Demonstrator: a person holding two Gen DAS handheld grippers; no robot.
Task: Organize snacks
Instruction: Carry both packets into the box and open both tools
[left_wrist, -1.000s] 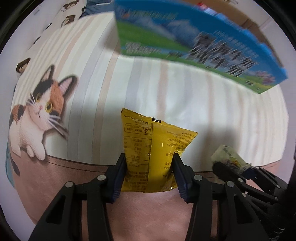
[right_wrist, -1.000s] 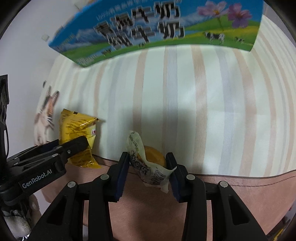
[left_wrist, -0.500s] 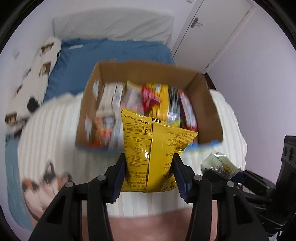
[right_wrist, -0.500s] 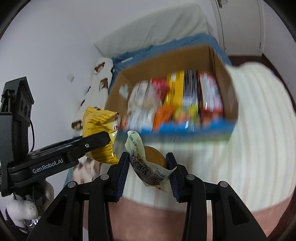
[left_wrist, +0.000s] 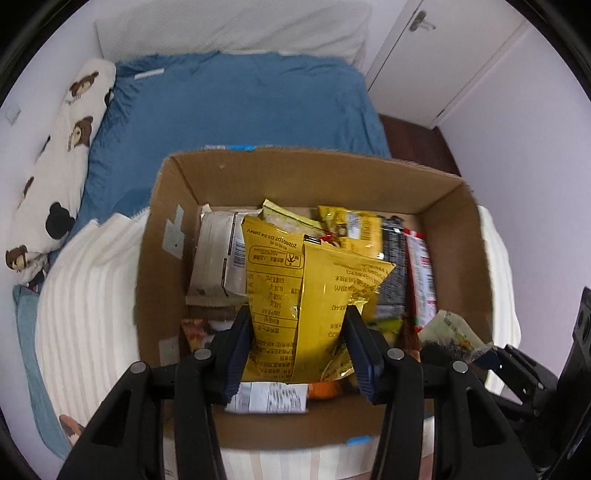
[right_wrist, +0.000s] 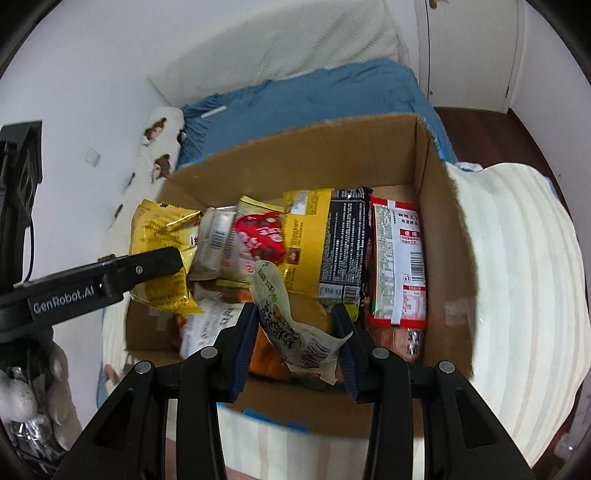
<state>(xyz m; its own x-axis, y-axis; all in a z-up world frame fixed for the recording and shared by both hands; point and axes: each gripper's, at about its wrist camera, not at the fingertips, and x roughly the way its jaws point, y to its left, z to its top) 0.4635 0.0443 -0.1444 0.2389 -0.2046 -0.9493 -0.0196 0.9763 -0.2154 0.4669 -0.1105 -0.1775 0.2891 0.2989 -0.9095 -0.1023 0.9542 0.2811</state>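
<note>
My left gripper (left_wrist: 299, 347) is shut on a yellow snack bag (left_wrist: 310, 295), held upright over the open cardboard box (left_wrist: 295, 173). From the right wrist view the same yellow snack bag (right_wrist: 162, 254) hangs over the box's left side. My right gripper (right_wrist: 293, 339) is shut on a clear-wrapped bun packet (right_wrist: 291, 321), also above the cardboard box (right_wrist: 436, 221). That bun packet (left_wrist: 454, 332) shows at the right edge of the left wrist view. The box holds several snack packs standing side by side.
The box sits on a striped cream blanket (right_wrist: 517, 277) on a bed with a blue sheet (left_wrist: 240, 103). A bear-print pillow (left_wrist: 55, 166) lies along the left wall. A white door (left_wrist: 436, 55) and dark floor (right_wrist: 480, 125) lie beyond the bed.
Both grippers rose from beside the blanket and moved forward over the box with their packets. The box's printed side was ahead before; now its open top lies below them.
</note>
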